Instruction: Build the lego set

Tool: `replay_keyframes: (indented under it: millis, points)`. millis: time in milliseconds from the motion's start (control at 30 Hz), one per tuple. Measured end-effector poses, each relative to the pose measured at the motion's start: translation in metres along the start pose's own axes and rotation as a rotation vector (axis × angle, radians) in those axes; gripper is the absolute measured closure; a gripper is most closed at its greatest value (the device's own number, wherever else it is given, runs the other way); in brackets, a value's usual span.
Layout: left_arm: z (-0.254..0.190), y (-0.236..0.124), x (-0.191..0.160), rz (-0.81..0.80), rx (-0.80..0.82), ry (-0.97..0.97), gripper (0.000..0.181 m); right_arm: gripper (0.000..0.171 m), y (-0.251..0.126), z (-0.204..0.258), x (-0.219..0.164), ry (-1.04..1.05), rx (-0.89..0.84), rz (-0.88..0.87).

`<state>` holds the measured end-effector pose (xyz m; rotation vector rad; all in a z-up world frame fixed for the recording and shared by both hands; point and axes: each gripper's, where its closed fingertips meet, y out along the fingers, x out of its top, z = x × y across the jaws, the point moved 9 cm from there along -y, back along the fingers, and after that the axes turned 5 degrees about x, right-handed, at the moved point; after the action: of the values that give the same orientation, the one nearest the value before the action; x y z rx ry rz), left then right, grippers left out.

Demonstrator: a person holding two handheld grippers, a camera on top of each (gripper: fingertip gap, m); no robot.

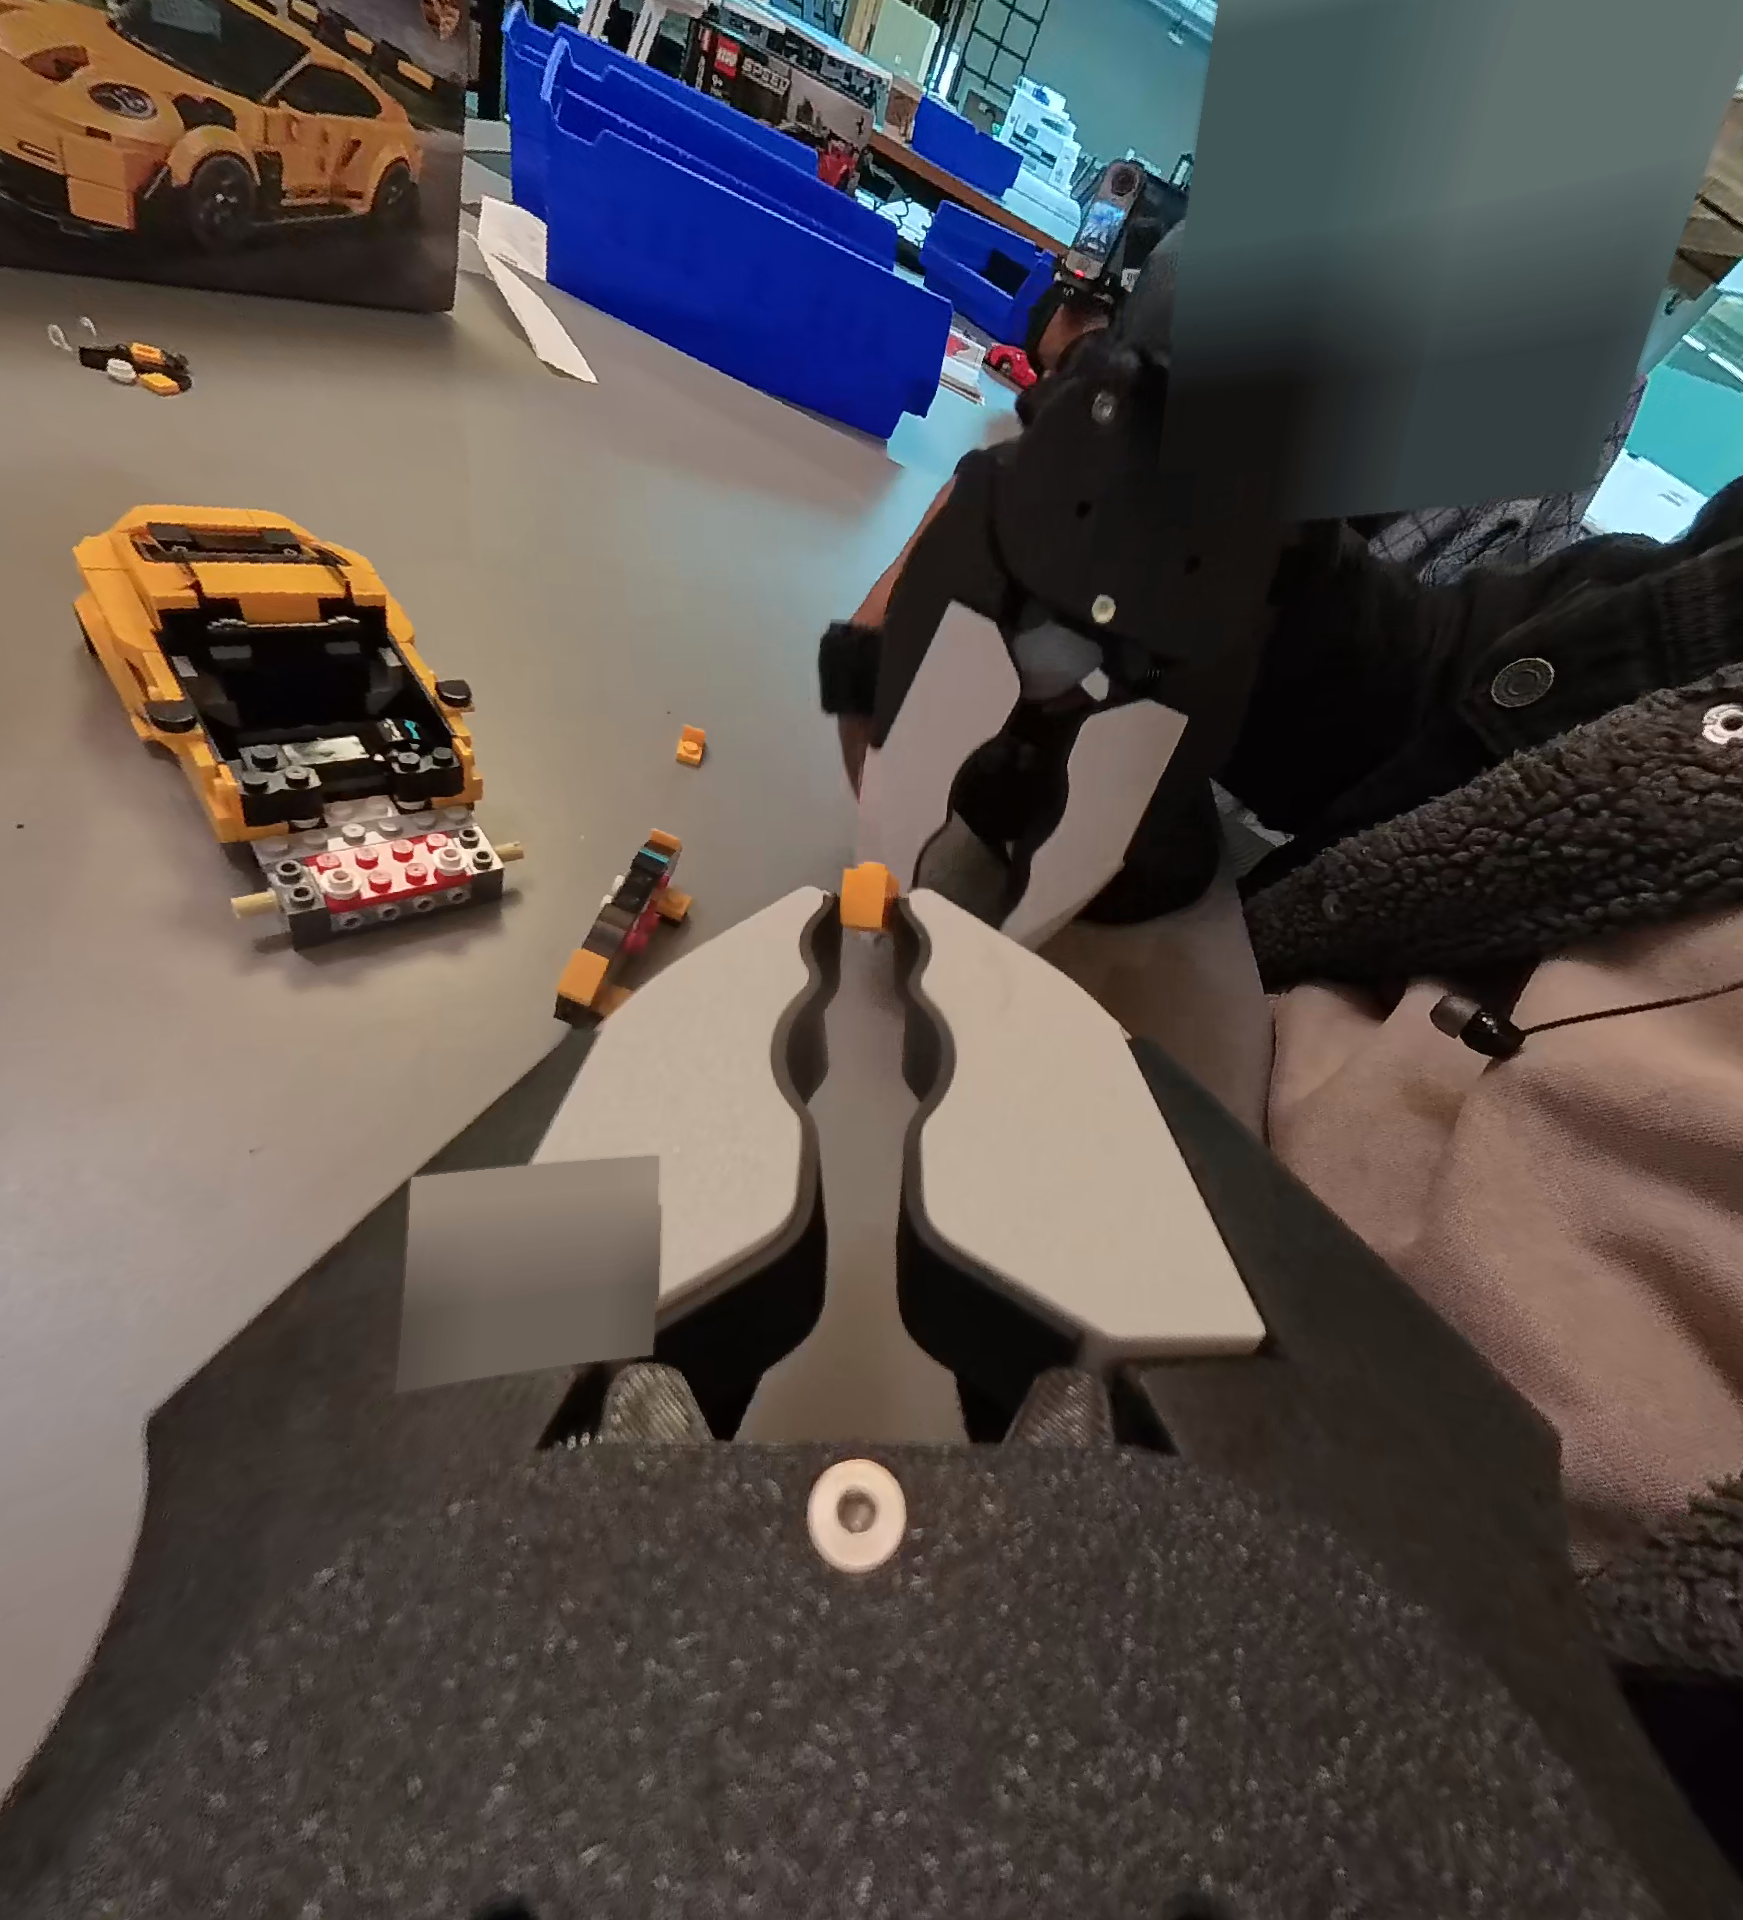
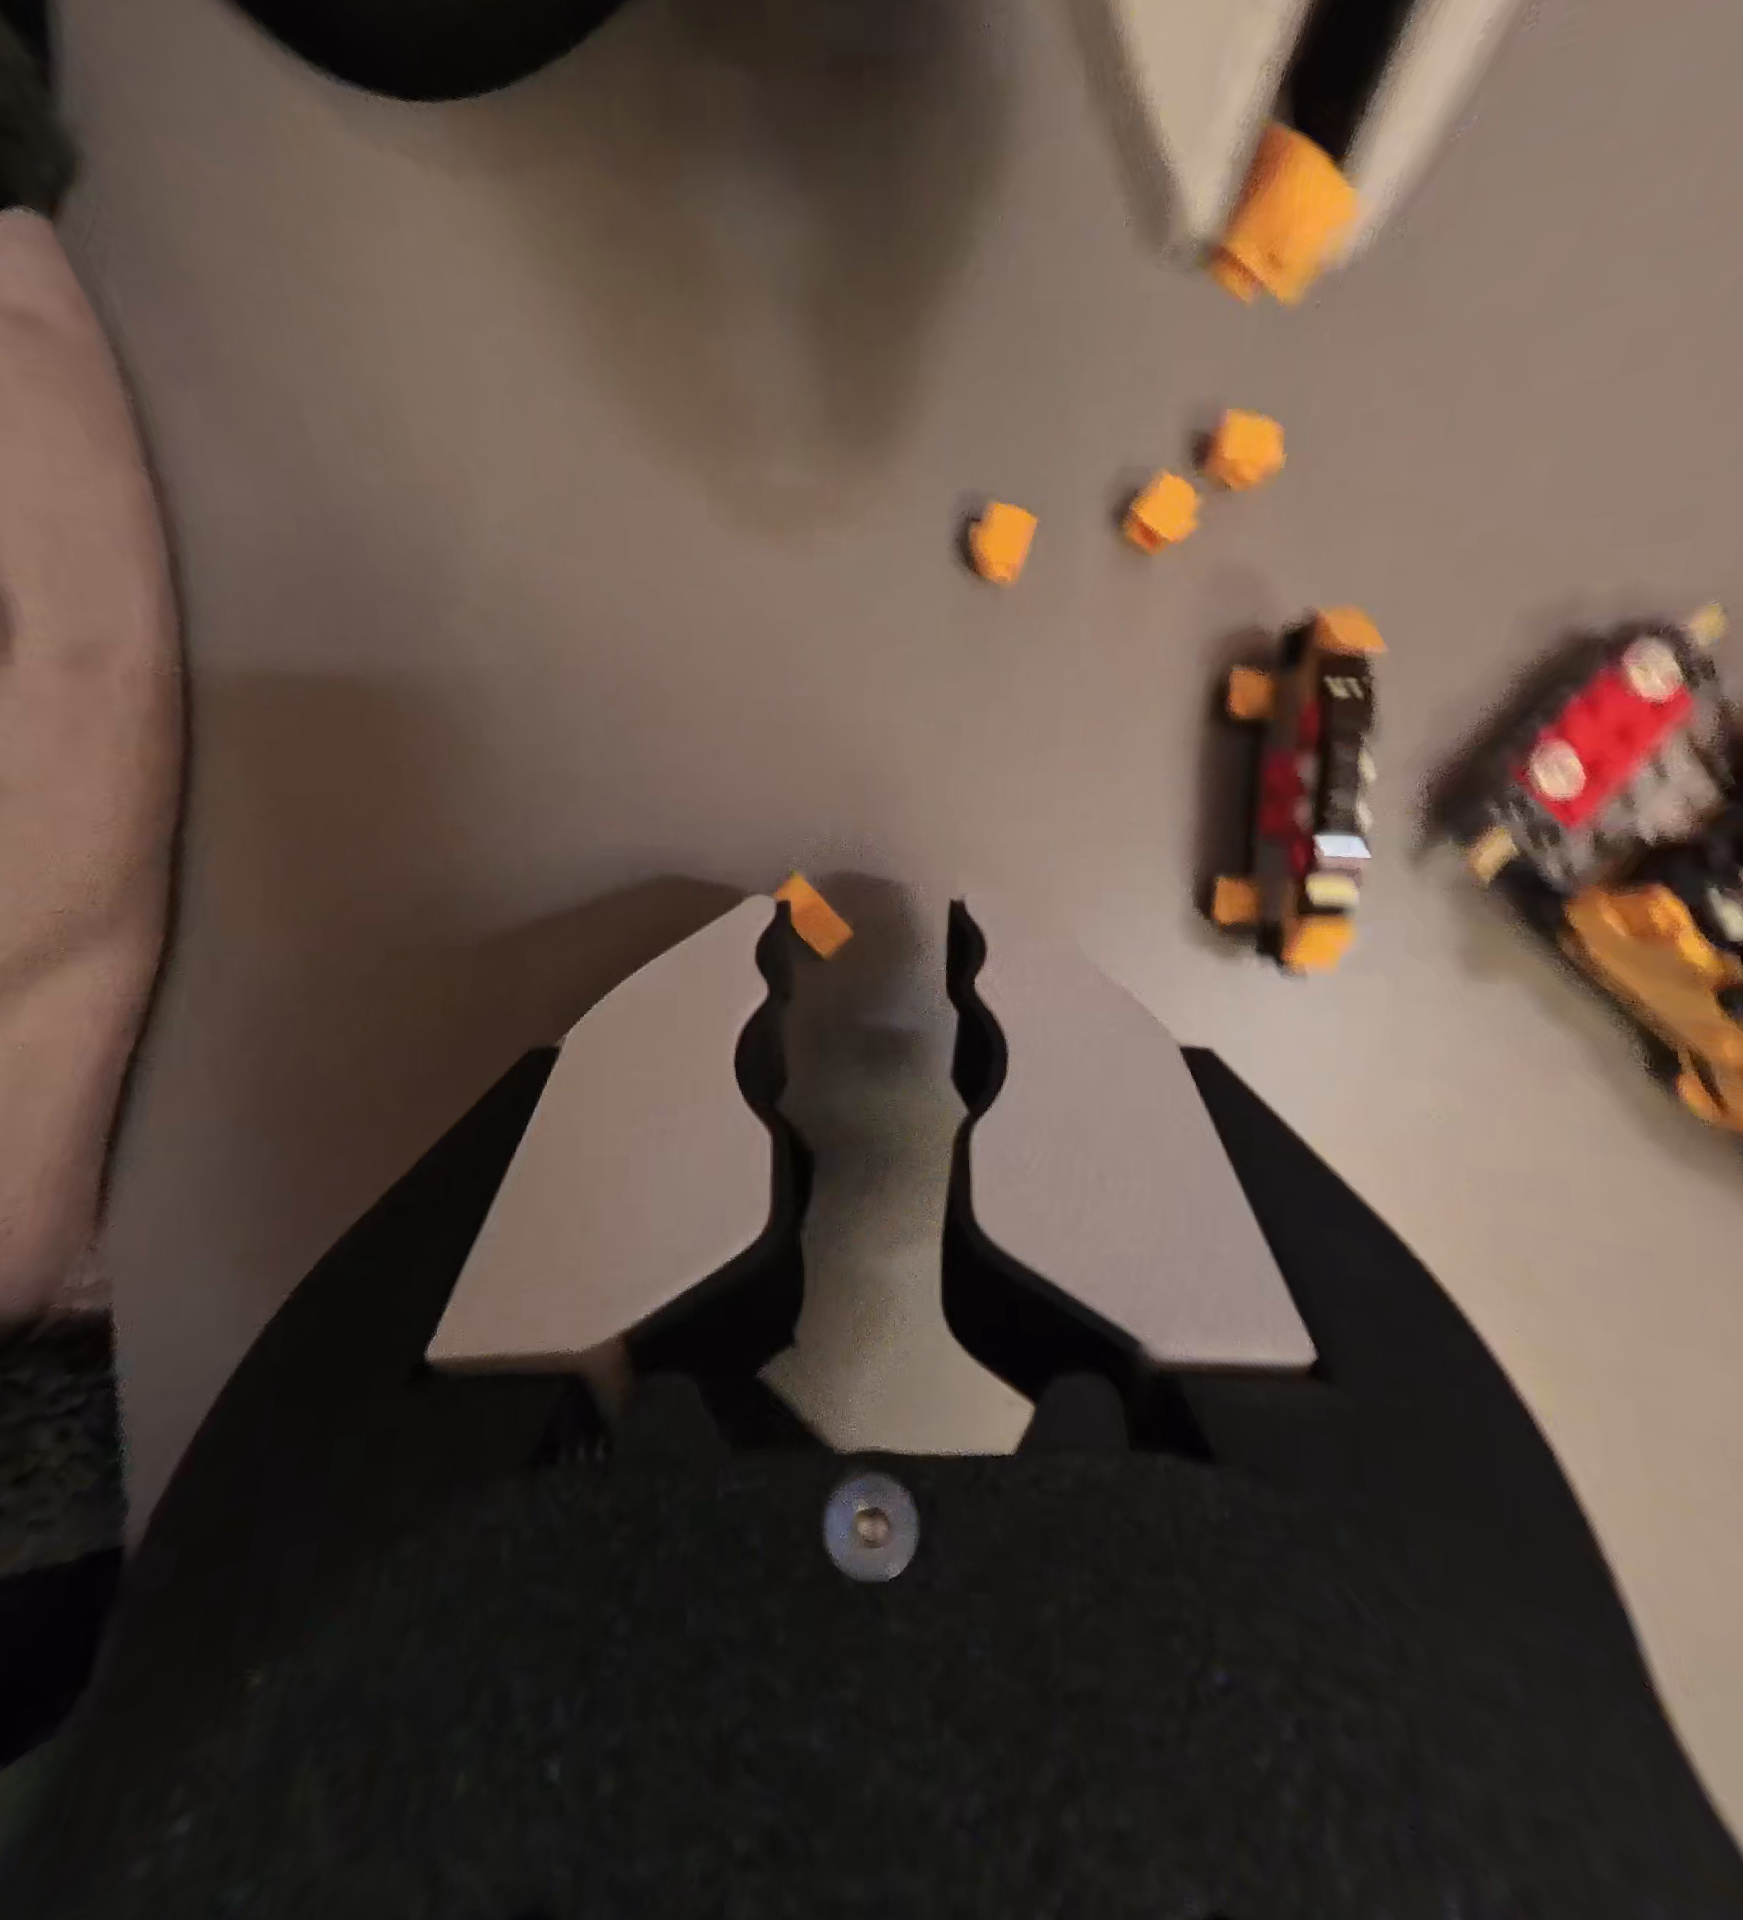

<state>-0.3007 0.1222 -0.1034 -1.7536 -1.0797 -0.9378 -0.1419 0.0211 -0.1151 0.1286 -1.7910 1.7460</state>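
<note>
Orange is what we meet first in the left wrist view: a small orange brick pinched between the tips of our left gripper, whose tongs stand narrow around it, above the grey table. Just beyond, our right gripper points down toward the table, its tongs apart. To the left sits the half-built orange car, its red and grey chassis end bare. Between the car and our tongs lies a small sub-assembly of orange, black and red, and a lone orange plate lies a little farther off. A box with a car picture and blue bins stand at the back.

In the right wrist view, which is blurred, our right gripper looks down at the table with its tongs wide; a small orange piece sits by the left fingertip, and we cannot tell whether it touches. Three loose orange bricks lie ahead, near the sub-assembly and the car at right. The left gripper shows at top, gripping its brick.
</note>
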Motion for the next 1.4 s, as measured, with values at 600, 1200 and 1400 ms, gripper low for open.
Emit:
replay_keyframes:
  millis: [600, 1200, 1400]
  points:
    - [-0.003, 0.001, 0.001, 0.004, -0.001, -0.001, 0.172, 0.145, 0.016, 0.02, -0.007, 0.46, -0.038, -0.099]
    - [-0.002, 0.0, 0.0, 0.01, -0.001, -0.007, 0.172, 0.149, 0.017, 0.025, 0.003, 0.417, -0.143, -0.059]
    - [-0.002, 0.001, -0.001, 0.013, -0.005, -0.007, 0.172, 0.162, 0.024, 0.022, 0.003, 0.407, -0.15, -0.091]
